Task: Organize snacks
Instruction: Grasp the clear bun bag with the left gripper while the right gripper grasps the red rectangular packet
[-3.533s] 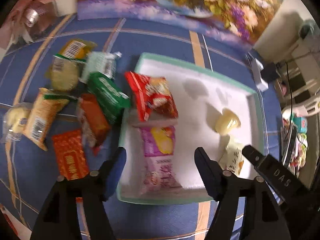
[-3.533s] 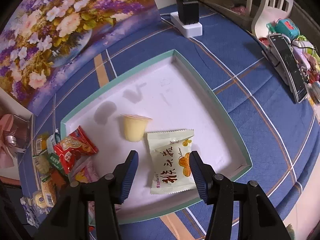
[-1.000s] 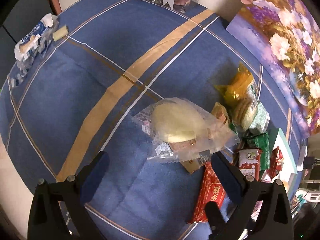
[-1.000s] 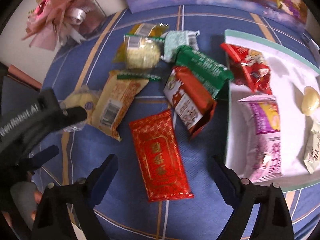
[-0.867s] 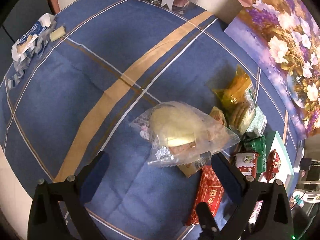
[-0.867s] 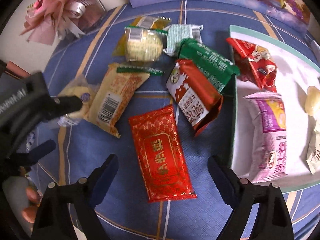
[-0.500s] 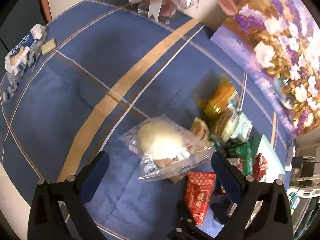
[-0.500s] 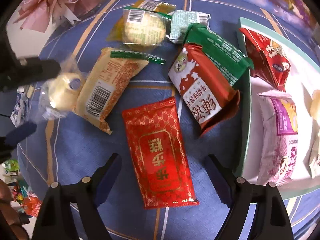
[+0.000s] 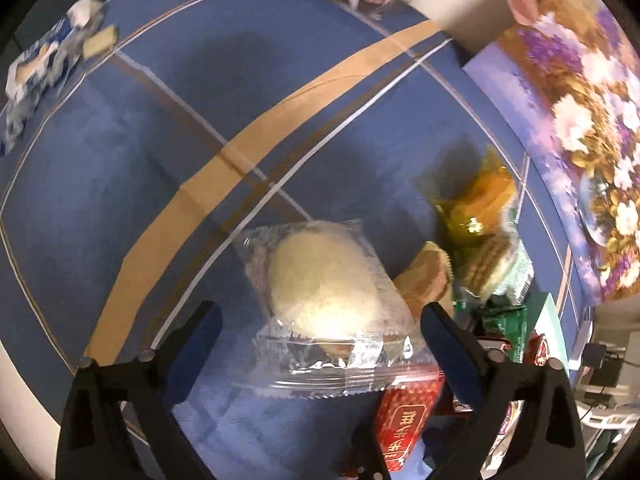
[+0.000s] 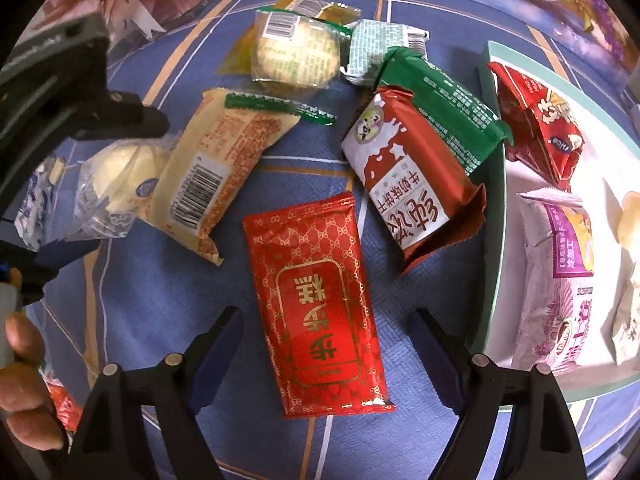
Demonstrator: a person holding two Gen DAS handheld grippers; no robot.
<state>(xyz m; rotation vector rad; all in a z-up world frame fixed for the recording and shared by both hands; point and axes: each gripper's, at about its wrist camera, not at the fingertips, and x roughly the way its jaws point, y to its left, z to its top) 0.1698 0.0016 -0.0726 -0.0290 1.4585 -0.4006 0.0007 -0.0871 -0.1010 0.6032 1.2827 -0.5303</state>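
A pale round bun in a clear wrapper (image 9: 324, 280) lies on the blue tablecloth between the fingers of my left gripper (image 9: 320, 320). Its jaws are closing, and the pads stand clear of the wrapper on both sides. In the right wrist view the same bun (image 10: 120, 176) sits at the left. My right gripper (image 10: 326, 320) hangs over a red and gold packet (image 10: 316, 300). Its jaws are closing too, with a gap on each side of the packet. A teal-rimmed white tray (image 10: 494, 200) at the right holds a red bag (image 10: 540, 120) and a purple packet (image 10: 560, 280).
Loose snacks crowd the cloth beside the tray: a tan barcode packet (image 10: 216, 172), a round cracker pack (image 10: 296, 52), a green pack (image 10: 448, 104) and a red and white pack (image 10: 404, 184). A flower painting (image 9: 580, 128) stands behind. A person's hand (image 10: 20, 360) is at the lower left.
Both grippers have come down closer to the table and their jaws have narrowed. The bun now fills more of the left wrist view, the red packet more of the right.
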